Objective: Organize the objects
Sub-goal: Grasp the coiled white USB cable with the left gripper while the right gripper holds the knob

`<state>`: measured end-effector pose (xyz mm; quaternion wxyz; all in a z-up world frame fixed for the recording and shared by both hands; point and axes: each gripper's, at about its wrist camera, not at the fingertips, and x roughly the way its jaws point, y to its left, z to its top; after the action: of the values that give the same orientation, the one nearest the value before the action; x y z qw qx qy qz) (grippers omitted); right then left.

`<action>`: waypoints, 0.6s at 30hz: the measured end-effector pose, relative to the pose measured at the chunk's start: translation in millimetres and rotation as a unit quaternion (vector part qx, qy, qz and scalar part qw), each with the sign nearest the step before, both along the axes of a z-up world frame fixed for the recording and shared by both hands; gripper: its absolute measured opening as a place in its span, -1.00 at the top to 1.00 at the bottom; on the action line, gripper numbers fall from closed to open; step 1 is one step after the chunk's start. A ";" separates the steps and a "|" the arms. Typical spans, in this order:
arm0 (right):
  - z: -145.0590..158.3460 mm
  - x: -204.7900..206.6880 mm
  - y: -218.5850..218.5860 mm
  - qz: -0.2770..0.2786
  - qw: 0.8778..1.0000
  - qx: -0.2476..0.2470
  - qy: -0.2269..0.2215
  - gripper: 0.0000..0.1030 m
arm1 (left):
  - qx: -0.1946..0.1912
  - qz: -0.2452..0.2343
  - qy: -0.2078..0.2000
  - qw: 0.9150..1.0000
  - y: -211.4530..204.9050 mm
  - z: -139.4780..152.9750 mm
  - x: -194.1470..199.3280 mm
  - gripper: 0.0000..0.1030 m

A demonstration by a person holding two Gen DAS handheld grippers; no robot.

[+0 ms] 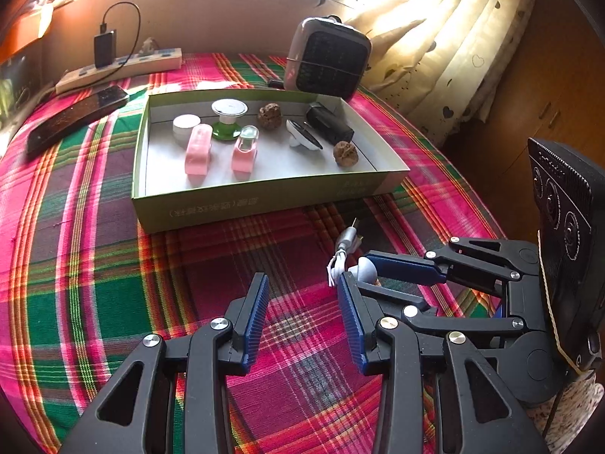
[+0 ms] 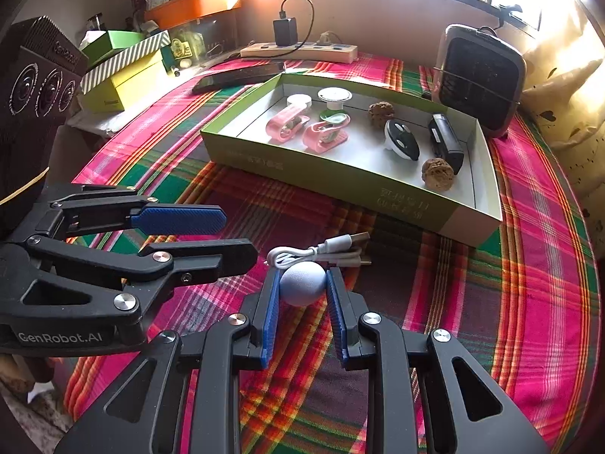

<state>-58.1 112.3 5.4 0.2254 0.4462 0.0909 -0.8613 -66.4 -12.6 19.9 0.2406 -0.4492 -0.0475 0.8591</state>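
My right gripper (image 2: 302, 272) is shut on a small pale blue-grey ball (image 2: 302, 289) just above the plaid tablecloth. A coiled white USB cable (image 2: 325, 251) lies right behind the ball. In the left wrist view the same ball (image 1: 366, 269) shows between the right gripper's (image 1: 363, 271) blue pads, with the cable (image 1: 346, 244) beyond it. My left gripper (image 1: 302, 278) stands open over bare cloth to the left of the ball, nothing between its fingers. A shallow green box (image 2: 340, 185) behind holds pink clips, two walnuts and several small items.
A small heater (image 1: 327, 58) stands behind the box (image 1: 264, 204). A power strip (image 1: 121, 66) with a charger and a dark phone (image 1: 75, 117) lie at the back left. Stacked boxes (image 2: 121, 72) sit off the table's left. A curtain (image 1: 453, 45) hangs past the right edge.
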 end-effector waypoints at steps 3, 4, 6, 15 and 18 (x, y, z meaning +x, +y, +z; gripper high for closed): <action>-0.6 2.5 2.7 0.010 1.000 -0.006 -0.010 0.50 | 0.000 -0.006 -0.001 1.000 3.2 -0.1 0.4 0.30; -0.8 3.3 4.3 0.014 1.000 -0.010 -0.015 0.50 | 0.000 -0.008 -0.001 1.000 4.0 -0.1 0.9 0.30; -1.3 4.7 8.1 0.018 0.999 -0.020 -0.023 0.50 | 0.001 -0.009 -0.001 1.000 4.3 0.1 1.0 0.30; -3.2 20.6 18.0 0.036 0.998 -0.044 -0.037 0.50 | 0.006 0.002 -0.007 1.000 0.1 -0.7 -3.5 0.30; -3.9 24.8 21.3 0.037 0.998 -0.048 -0.037 0.50 | 0.004 0.002 -0.007 1.000 0.5 -0.6 -3.7 0.30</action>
<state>-33.3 133.6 1.5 0.2809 0.4628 0.0577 -0.8388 -70.1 -12.1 19.2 0.2403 -0.4538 -0.0540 0.8564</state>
